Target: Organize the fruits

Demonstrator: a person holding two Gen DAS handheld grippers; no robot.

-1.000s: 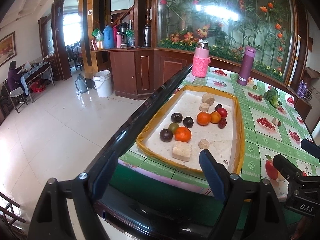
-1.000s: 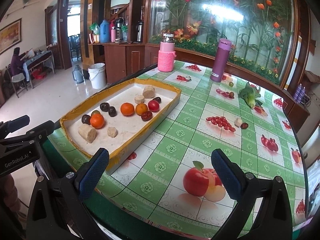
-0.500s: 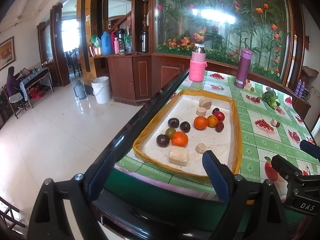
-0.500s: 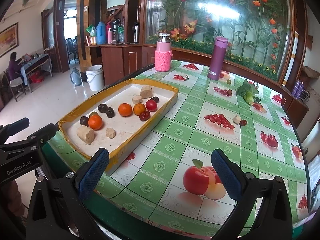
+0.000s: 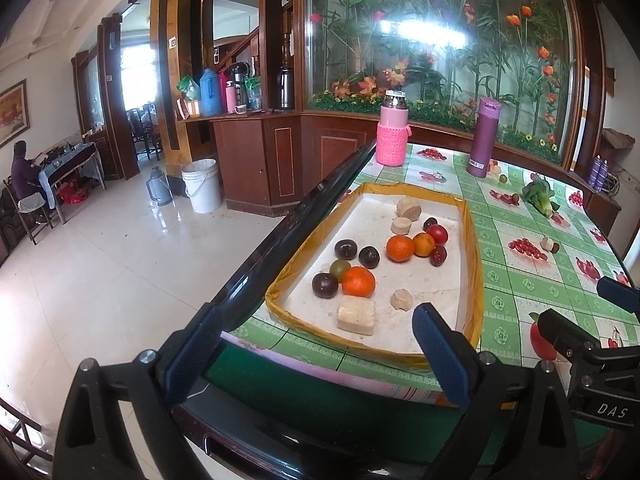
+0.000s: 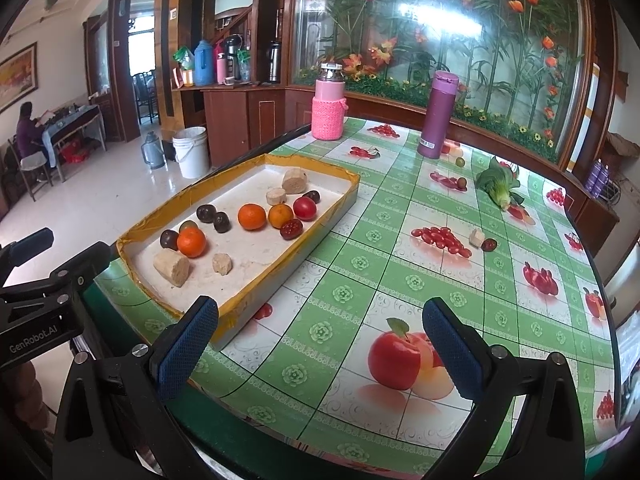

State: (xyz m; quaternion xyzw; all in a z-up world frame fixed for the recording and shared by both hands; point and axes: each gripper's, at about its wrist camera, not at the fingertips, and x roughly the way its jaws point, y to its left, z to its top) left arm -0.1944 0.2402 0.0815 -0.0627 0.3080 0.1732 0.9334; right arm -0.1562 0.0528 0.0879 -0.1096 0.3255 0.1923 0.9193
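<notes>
The left gripper (image 5: 316,350) hangs at the near edge of the table (image 6: 400,280) with its jaws spread wide and nothing between them; the right gripper (image 6: 320,340) hovers just beside it over the green fruit-print tablecloth, likewise released and empty. The fruits lie loose in a shallow white tray (image 5: 474,280) with a yellow-taped rim, which sits on the left part of the table; nearest the grippers an orange (image 5: 359,281) touches a dark plum (image 5: 325,285) and a small green fruit (image 5: 340,267); two more dark plums (image 5: 346,249) rest just behind them; further back a second orange (image 5: 400,249) sits beside a smaller orange fruit (image 5: 424,244), a red tomato (image 5: 437,234) and a dark red fruit (image 5: 439,255). Pale beige chunks (image 5: 357,314) are scattered among them at the near and far ends of the tray. Outside the tray, well apart, a leafy green vegetable (image 6: 498,184) lies on the cloth; a pink bottle (image 6: 329,108) and a purple flask (image 6: 436,116) stand upright at the far edge.
</notes>
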